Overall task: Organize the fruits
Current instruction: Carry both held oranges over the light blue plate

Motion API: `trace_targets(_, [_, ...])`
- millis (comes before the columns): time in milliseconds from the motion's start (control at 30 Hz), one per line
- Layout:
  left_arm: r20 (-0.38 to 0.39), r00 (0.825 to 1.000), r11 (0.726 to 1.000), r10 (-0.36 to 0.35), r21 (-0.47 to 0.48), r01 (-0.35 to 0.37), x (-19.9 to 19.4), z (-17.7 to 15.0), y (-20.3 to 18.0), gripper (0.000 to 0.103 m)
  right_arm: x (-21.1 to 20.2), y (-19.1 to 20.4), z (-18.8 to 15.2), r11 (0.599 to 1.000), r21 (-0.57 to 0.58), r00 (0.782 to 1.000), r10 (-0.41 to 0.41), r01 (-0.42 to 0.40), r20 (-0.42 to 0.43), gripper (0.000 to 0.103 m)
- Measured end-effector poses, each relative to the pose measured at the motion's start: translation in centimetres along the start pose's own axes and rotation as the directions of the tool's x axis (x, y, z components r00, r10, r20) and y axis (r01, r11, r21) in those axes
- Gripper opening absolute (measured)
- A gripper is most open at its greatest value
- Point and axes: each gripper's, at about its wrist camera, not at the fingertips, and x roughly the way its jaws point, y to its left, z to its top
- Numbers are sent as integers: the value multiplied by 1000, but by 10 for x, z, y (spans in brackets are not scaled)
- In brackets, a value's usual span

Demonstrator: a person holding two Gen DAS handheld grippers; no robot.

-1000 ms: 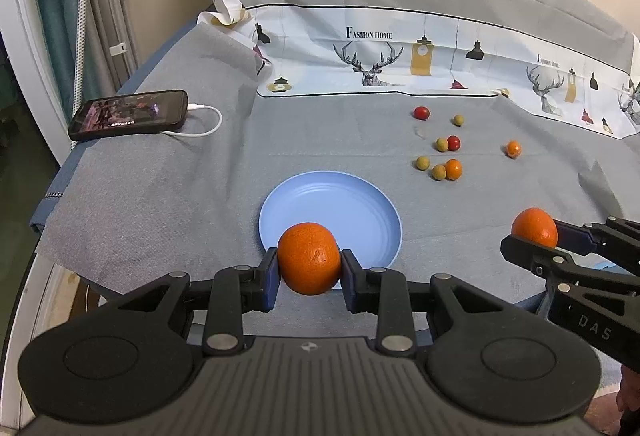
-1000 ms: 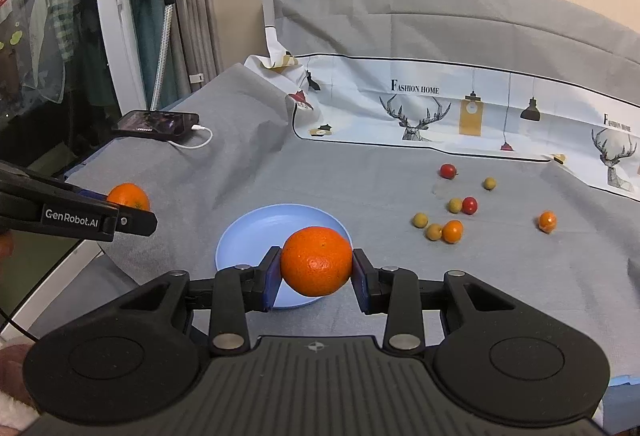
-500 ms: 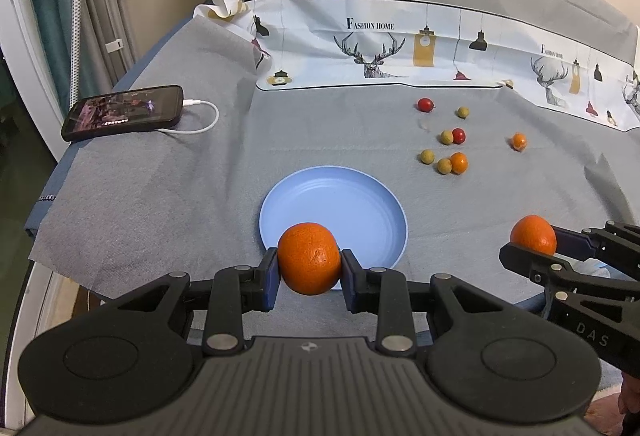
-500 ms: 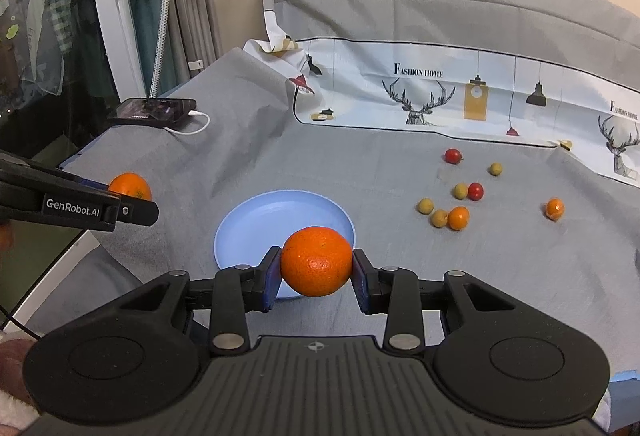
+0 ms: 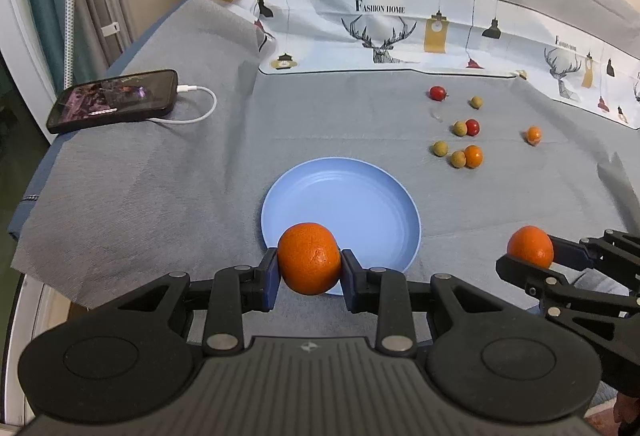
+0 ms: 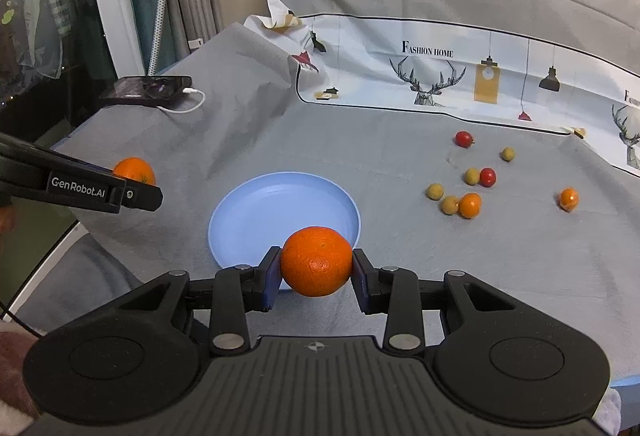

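At the upper left of the left wrist view a phone (image 5: 114, 100) lies on the grey cloth (image 5: 140, 188) with its white cable (image 5: 196, 108) curling right, well apart from everything else. Low in the centre of that view, the left gripper (image 5: 309, 264) has its jaws clamped on an orange (image 5: 309, 258), which hangs over the near rim of the blue plate (image 5: 360, 204); the plate itself is bare. Further right and higher in the frame, small fruits (image 5: 466, 156) in red, olive and orange lie scattered on the cloth, two of them touching, one small orange one (image 5: 533, 135) off by itself. At the right edge the right gripper (image 5: 532, 256) enters, its jaws clamped on a second orange (image 5: 530, 246), held beside the plate rather than over it. In the right wrist view that same fruit (image 6: 316, 261) sits between the pads at the plate's (image 6: 256, 212) near right rim. How high either orange hangs above the plate is hard to judge through the fisheye. The risks, as I read them: a release this close to the rim could let a round fruit tip off the shallow lip and roll across the cloth toward the counter edge; the two grippers, converging on one plate, could knock together; and the loose, creased cloth could let the light plate slide if nudged.
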Motion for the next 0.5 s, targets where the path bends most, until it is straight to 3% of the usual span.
trace_targets(500, [-50, 999, 1000, 18, 24, -17, 64, 28, 1, 35, 80, 4, 17, 1000, -4, 996, 25, -26, -83, 38])
